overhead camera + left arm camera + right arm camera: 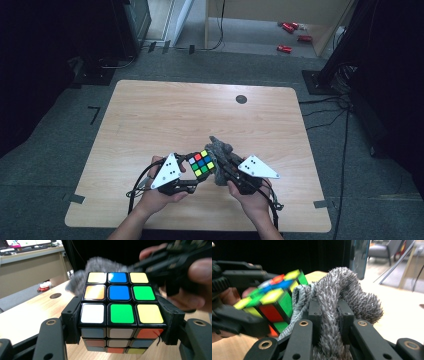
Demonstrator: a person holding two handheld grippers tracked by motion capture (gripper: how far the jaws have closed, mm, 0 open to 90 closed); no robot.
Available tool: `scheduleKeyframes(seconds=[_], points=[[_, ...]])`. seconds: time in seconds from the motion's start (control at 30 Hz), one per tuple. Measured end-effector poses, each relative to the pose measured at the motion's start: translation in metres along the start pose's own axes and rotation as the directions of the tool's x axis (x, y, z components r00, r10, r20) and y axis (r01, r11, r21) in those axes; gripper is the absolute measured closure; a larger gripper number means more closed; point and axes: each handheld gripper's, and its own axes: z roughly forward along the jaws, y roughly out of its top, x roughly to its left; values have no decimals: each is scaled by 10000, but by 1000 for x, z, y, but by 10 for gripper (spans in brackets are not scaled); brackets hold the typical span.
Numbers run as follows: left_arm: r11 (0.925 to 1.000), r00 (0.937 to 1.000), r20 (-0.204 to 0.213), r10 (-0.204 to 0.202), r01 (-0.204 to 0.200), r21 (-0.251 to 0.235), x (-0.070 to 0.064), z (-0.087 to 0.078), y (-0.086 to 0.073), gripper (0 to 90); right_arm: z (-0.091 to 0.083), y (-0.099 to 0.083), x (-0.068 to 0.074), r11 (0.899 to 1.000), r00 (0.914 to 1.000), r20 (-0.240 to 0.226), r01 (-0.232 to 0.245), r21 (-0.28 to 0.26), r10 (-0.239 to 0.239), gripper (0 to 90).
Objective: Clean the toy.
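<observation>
A scrambled puzzle cube [201, 163] is held above the wooden table [150, 115], clamped between the two black jaws of my left gripper [196, 169]. Up close the cube [121, 310] shows yellow, blue, orange, green and white tiles on top. My right gripper [223, 165] is shut on a fuzzy grey cloth [222, 149], which presses against the cube's right side. In the right gripper view the cloth [342, 290] bulges up between the jaws, and the cube [274, 300] sits just left of it.
A small dark round disc [241, 99] lies near the table's far edge. Red objects [289, 30] lie on the floor beyond the table. Strips of tape [76, 198] mark the floor at the table's corners.
</observation>
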Motion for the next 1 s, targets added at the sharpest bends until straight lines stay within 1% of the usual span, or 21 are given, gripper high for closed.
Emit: scheduleKeyframes(seconds=[0.03, 0.1, 0.17, 0.2, 0.23, 0.27, 0.33, 0.37, 0.43, 0.47, 0.5, 0.53, 0.6, 0.63, 0.67, 0.7, 0.73, 0.83, 0.9, 0.93, 1.0], points=[[9997, 9998, 101, -198, 199, -140, 2, -1, -1, 353, 3, -3, -4, 9990, 9991, -146, -392, 194, 395, 785], [9992, 9990, 274, -354, 358, -151, 4, -1, -2, 353, 3, -3, -5, 9985, 9986, -202, -489, 244, 494, 785], [9999, 9995, 271, -153, 151, 73, 3, 2, -4, 353, 0, 0, -5, 9985, 9984, -201, -518, 184, 522, 783], [9997, 9998, 210, 21, -26, 233, 1, 4, -5, 353, -5, 7, 0, 9988, 9981, -391, -483, -113, 479, 783], [9993, 9997, 184, 137, -143, 348, -2, 6, -5, 353, -6, 11, 2, 9989, 9985, -418, -353, -299, 340, 783], [9991, 9996, 178, 199, -205, 383, -3, 6, -5, 353, -6, 11, 2, 9989, 9985, -418, -353, -299, 340, 783], [9997, 9998, 203, 72, -77, 234, -3, 5, -3, 353, -8, 14, 5, 9988, 9992, -352, -222, -446, 206, 782], [9998, 9997, 231, 13, -17, 178, -2, 4, -2, 353, -7, 12, 3, 9978, 9979, -493, -447, -489, 422, 782], [9998, 9995, 264, -183, 184, -40, 0, 1, -1, 353, -6, 9, 1, 9980, 9977, -457, -515, -364, 498, 783], [9987, 9987, 251, -441, 447, -229, 4, -2, 0, 353, -1, 0, -1, 9985, 9981, -305, -546, -56, 544, 784], [9987, 9987, 251, -441, 447, -229, 4, -2, 0, 352, 1, -2, -2, 9978, 9973, -317, -655, 58, 657, 784], [9981, 9983, 234, -537, 543, -289, 6, -3, 0, 352, 1, -2, -2, 9975, 9969, -361, -701, 107, 705, 784], [9957, 9962, 260, -827, 838, -408, 9, -3, -3, 352, 1, -1, -2, 9980, 9974, -360, -615, 114, 619, 784], [9952, 9959, 243, -875, 884, -410, 10, -2, -5, 353, 0, 2, -1, 9985, 9980, -343, -530, 99, 534, 784], [9969, 9971, 145, -742, 745, -256, 10, -1, -6, 353, -4, 9, 2, 9995, 9985, -448, -308, -107, 303, 783], [9982, 9982, 57, -589, 590, -73, 8, 1, -8, 353, -6, 11, 4, 9995, 9984, -519, -218, -219, 206, 782], [9982, 9982, 57, -589, 590, -73, 8, 1, -8, 353, -7, 12, 5, 9995, 9984, -545, -144, -270, 129, 783], [9989, 9989, 84, -462, 462, 69, 7, 2, -7, 353, -7, 11, 4, 9994, 9982, -572, -186, -278, 169, 782], [9993, 9991, 204, -371, 372, -56, 5, 0, -5, 353, -4, 7, -1, 9984, 9961, -731, -511, -233, 493, 782], [9988, 9988, 241, -437, 442, -210, 5, -2, -2, 352, 1, 0, -4, 9983, 9967, -569, -582, 39, 583, 782], [9962, 9973, 173, -718, 725, -475, 7, -5, 1, 352, 3, -4, -5, 9979, 9967, -514, -626, 185, 635, 783]])
